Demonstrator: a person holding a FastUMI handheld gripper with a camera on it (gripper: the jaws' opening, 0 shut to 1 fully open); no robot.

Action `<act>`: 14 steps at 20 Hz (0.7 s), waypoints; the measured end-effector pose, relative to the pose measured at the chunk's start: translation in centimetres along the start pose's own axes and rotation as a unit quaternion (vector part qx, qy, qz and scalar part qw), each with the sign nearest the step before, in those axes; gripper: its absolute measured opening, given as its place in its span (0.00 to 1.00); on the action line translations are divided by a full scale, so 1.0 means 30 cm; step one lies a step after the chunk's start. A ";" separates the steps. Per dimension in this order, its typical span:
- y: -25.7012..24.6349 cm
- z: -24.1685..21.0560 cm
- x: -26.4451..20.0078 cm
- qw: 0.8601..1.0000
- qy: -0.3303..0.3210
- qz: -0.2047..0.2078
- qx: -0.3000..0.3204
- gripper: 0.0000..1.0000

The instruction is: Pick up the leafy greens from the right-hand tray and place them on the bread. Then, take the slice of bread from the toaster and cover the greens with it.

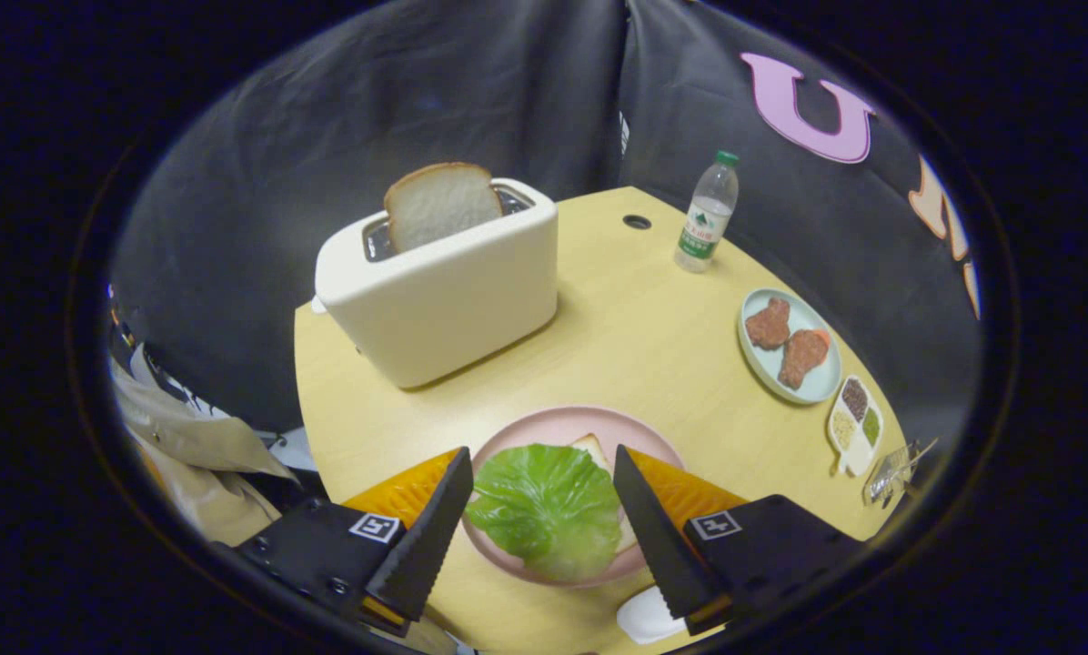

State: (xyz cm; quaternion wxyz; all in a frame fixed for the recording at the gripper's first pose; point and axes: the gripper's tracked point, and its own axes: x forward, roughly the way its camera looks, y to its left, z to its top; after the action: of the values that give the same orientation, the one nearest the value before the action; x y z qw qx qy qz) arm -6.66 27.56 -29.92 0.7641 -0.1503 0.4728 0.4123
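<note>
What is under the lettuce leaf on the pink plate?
A corner of a bread slice shows past the lettuce leaf, on the pink plate. The leaf covers the rest of the slice. The gripper is open, its fingers either side of the leaf, not touching it.

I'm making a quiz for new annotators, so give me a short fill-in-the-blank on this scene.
1. The leafy greens lie on the bread on the ____ plate.
2. A bread slice stands in the ____.
3. The gripper fingers are ____, either side of the greens.

Missing: pink; toaster; open
</note>
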 end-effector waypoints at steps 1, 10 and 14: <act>0.007 0.026 -0.011 1.000 -0.006 -0.001 0.000 0.99; 0.075 0.266 -0.022 0.998 -0.057 -0.010 0.008 0.99; 0.136 0.362 -0.004 0.997 -0.070 0.007 0.014 0.99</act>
State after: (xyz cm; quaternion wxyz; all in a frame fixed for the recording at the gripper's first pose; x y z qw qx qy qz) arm -3.33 36.74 -23.66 0.7944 -0.1070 0.4251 0.4205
